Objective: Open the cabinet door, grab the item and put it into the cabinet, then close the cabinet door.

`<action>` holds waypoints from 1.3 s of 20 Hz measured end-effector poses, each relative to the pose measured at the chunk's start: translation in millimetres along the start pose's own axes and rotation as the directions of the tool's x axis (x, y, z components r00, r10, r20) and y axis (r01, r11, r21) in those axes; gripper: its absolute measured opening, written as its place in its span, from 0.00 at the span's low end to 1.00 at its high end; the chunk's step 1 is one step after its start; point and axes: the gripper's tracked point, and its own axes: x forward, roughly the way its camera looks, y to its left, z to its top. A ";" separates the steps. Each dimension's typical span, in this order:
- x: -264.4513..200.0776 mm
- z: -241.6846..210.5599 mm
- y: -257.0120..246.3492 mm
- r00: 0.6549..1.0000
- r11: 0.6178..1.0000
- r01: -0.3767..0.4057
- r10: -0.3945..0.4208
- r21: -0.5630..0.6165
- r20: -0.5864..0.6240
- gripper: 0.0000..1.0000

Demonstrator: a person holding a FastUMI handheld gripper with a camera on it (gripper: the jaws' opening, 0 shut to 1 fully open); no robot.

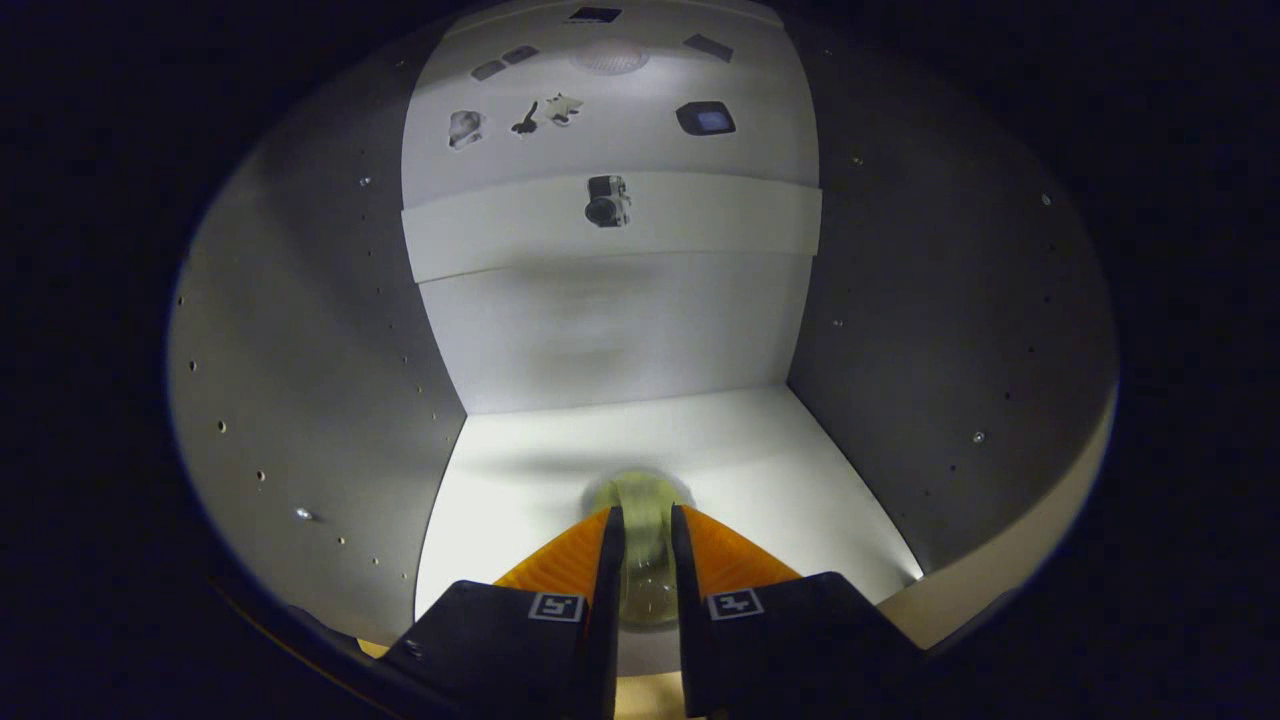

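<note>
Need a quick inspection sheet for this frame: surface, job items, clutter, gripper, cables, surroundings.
Surface: white cabinet floor, brightly lit.
Job's things: small pale yellow-green translucent round item held between the fingers, low over the floor; contact with it cannot be told.
Clutter: nothing seen.
Gripper: gripper reaches inside the cabinet, both fingers pressing the item.
Cables: nothing seen.
Surroundings: grey side walls with peg holes; white back panel bearing small dark pictures.

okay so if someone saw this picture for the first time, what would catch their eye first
First, the gripper reaching into the white cabinet, its two fingers closed on a pale, translucent round item just above the lit cabinet floor. Then the small pictures stuck on the back wall, high beyond the fingers.
</note>
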 end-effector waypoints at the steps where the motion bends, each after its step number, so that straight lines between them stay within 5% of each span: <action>1: -1.1 -1.8 -0.4 1.000 1.000 0.002 -0.002 -0.005 -0.009 0.30; 7: -61.9 31.1 11.7 0.987 0.998 -0.059 0.061 -0.019 0.148 0.33; 14: -192.7 52.6 2.8 0.920 0.994 -0.109 0.108 -0.018 0.376 0.42; 15: -211.0 52.6 4.0 0.905 0.992 -0.127 0.123 -0.016 0.407 0.47; 17: -243.3 51.8 -1.4 0.880 0.991 -0.131 0.121 -0.009 0.460 0.71; 23: -316.2 27.0 -3.0 0.831 0.988 -0.155 0.139 -0.017 0.539 0.72; 26: -351.6 2.4 -3.1 0.808 0.986 -0.164 0.150 -0.027 0.570 0.87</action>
